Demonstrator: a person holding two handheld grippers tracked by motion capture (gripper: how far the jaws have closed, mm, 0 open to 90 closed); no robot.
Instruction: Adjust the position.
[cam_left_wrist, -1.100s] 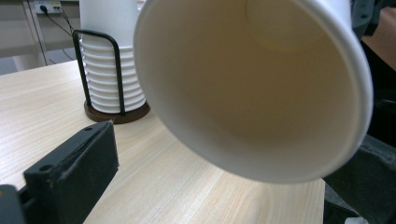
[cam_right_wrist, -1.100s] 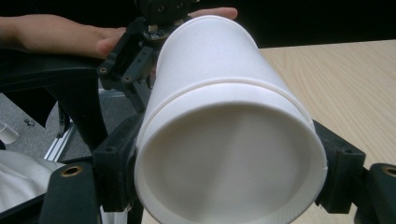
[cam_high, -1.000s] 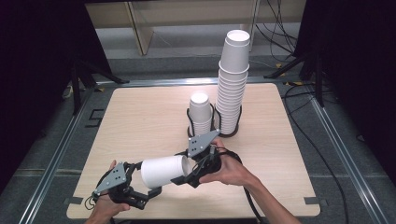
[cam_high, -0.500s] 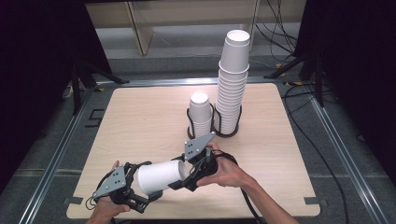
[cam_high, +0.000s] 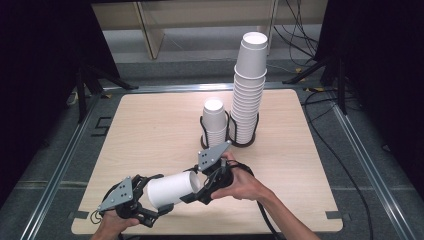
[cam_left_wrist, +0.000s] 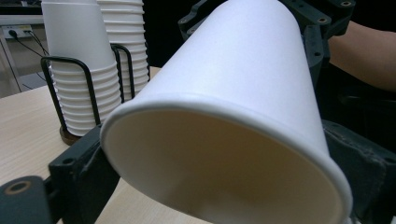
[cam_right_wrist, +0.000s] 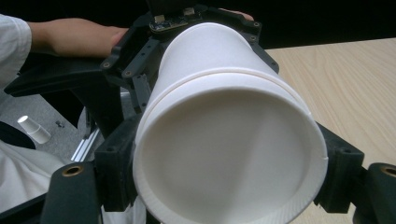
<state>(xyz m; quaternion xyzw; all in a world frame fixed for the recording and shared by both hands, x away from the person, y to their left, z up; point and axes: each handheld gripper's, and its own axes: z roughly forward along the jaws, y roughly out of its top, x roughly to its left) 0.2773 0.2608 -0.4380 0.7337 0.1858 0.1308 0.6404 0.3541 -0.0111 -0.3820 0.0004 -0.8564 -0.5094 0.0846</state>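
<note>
Holding the paper cup (cam_high: 170, 189) on its side between both tongs, you have it clear of the counter (cam_high: 150, 125), on your side of the wire rack (cam_high: 202, 131) and well apart from it.

**Tongs state**
- Left tongs (cam_high: 152, 200): the jaws have just been closing. The cup's open mouth sits between them, and in the left gripper view both jaws bear on the wall just behind the rim.
- Right tongs (cam_high: 202, 182): closed on the cup's narrow base end, one jaw on each side of it.

**Reference**
- The rack carries a short stack (cam_high: 215, 122) and, beside it, a tall stack (cam_high: 250, 85) that leans slightly.

**Hazards from this position**
1. Crushing. The mouth end is the softest part of the cup. Further closing of the left tongs would likely push the rim oval or crease the wall.
2. Twisting. With both ends gripped, any turn of one hand against the other would probably buckle the paper between the two holds.
3. Dropping. If you release one pair of tongs while the other has only a shallow hold, the cup could tip out and roll across the counter.
4. Toppling. The tall stack looks unsteady. A carry towards the rack that brushes it could bring it down.
5. Hidden doubling. A ring shows around the cup in the right gripper view; whether a second cup is nested there cannot be told. If so, a pull could separate them unexpectedly.
</note>
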